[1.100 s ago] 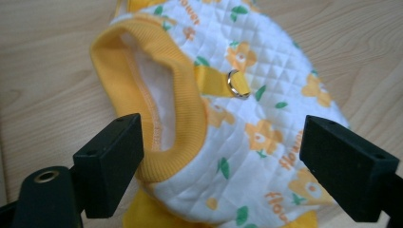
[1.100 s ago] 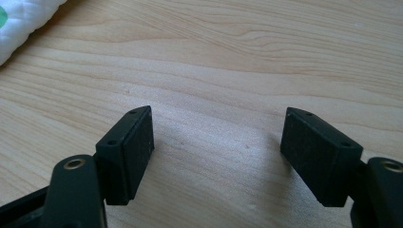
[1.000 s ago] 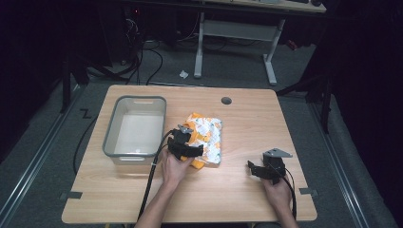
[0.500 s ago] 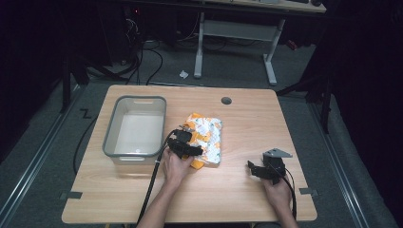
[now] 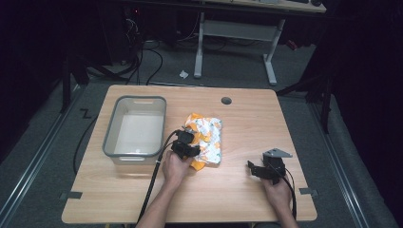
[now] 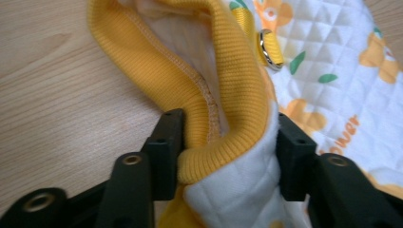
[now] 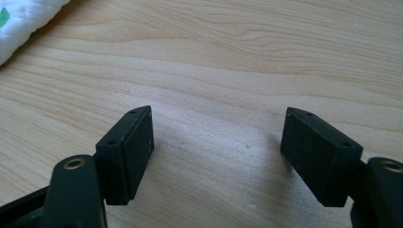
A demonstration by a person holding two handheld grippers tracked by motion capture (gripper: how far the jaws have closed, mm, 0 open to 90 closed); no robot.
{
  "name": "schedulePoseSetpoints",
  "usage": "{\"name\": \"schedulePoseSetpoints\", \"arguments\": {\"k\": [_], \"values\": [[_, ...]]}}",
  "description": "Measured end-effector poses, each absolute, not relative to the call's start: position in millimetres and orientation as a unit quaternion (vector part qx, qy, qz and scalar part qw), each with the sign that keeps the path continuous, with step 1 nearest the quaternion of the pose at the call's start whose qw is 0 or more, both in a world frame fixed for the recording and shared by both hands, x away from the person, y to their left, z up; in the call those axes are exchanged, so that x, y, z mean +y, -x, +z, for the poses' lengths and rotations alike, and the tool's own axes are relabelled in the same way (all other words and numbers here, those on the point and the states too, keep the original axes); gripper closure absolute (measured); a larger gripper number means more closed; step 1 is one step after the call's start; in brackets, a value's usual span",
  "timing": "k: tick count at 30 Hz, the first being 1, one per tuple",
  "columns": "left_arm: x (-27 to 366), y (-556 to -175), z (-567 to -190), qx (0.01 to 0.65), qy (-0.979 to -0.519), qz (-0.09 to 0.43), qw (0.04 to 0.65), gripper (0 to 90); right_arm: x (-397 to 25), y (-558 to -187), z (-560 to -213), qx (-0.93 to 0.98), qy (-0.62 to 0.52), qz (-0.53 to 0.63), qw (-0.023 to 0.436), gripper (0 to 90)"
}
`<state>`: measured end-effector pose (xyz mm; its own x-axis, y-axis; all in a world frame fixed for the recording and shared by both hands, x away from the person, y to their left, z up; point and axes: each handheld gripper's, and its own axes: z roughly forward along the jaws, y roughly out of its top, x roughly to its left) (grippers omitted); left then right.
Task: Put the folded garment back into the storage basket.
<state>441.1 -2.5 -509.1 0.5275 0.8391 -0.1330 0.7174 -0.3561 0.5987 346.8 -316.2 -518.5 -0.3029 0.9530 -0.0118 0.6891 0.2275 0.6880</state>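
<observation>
Quilted garment [image 5: 205, 139]: table centre, just right of grey bin [image 5: 135, 128]; long axis 12–6 o'clock.
Left gripper [image 5: 187, 144]: at garment's 7 o'clock edge, jaws clamped on yellow ribbed cuff [image 6: 223, 118]; nearer hand.
Right gripper [image 5: 262, 169]: at garment's 4 o'clock, apart, jaws spread, nothing held.
Print: partial "ower" [image 6: 340, 135]; metal snap [image 6: 267, 47].

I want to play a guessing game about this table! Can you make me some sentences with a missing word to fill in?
1. The left gripper has its jaws around the ribbed ______ edge of the quilted garment.
2. The jaws of the right gripper stand ______ over bare wood.
3. The grey bin lies to the ______ of the garment in the high view.
4. Everything rests on a ______ table.

Missing words: yellow; open; left; wooden
</observation>
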Motion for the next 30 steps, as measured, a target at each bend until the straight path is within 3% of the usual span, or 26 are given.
{"name": "schedulePoseSetpoints", "arguments": {"k": [1,8,30], "values": [[-2.2,-441.1,-508.8,0.476,-0.817,0.094,0.311,59.6,-316.2,-346.8,-518.5,0.751,-0.547,0.296,0.223,26.9],[-1.6,-440.4,-507.1,0.470,-0.820,0.088,0.314,67.1,-316.2,-346.8,-518.5,0.751,-0.547,0.296,0.223,26.9],[5.4,-425.4,-472.0,0.430,-0.819,0.083,0.371,71.2,-316.2,-346.8,-518.4,0.751,-0.547,0.295,0.222,26.9]]}}
